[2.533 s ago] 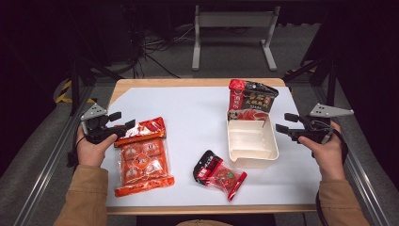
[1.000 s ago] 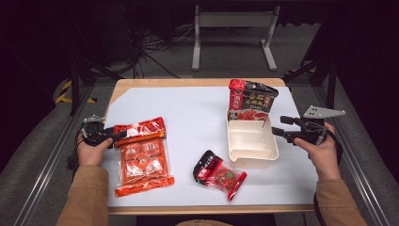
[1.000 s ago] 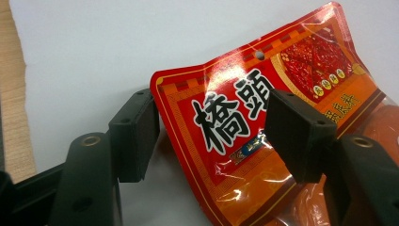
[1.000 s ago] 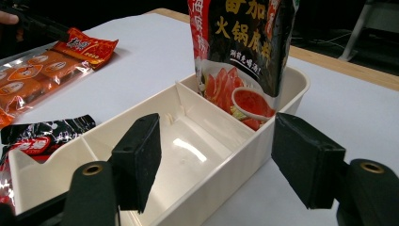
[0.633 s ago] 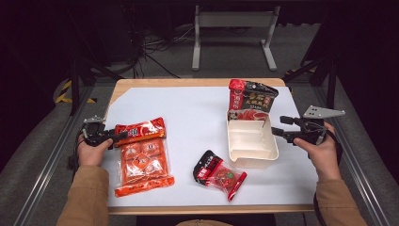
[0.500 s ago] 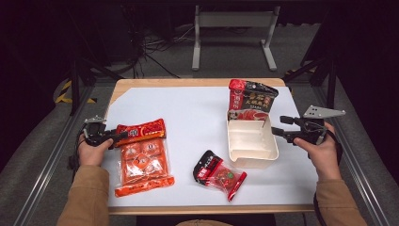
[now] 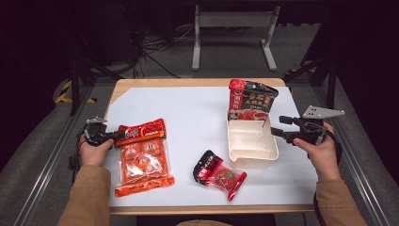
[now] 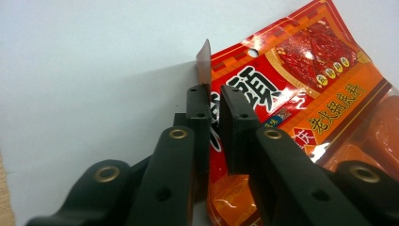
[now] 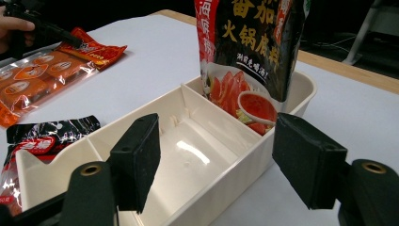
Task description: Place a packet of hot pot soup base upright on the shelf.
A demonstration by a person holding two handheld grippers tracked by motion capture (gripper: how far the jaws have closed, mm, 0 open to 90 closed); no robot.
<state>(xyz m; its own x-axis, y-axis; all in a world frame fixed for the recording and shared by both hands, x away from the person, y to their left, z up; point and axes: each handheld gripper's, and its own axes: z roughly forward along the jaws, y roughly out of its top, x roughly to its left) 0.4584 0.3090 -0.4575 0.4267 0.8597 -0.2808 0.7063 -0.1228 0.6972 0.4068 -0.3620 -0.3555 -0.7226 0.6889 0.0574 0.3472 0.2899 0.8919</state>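
Pinching: left gripper [image 8: 214,94] jaws closed on top edge of orange snack pack [image 7: 141,155], pack flat on table's [image 7: 188,113] left side.
Right gripper [image 7: 281,127]: jaws spread wide, gripping nothing, just beside cream tray [image 7: 251,162] (right rim).
Tray: black sauce pouch [image 9: 254,28] upright in far compartment.
Front: red-black packet [image 7: 219,173] lying near tray.

left gripper [image 7: 113,135] grips orange packet [image 7: 141,155]; right gripper [image 7: 278,127] beside tray [image 7: 251,162].
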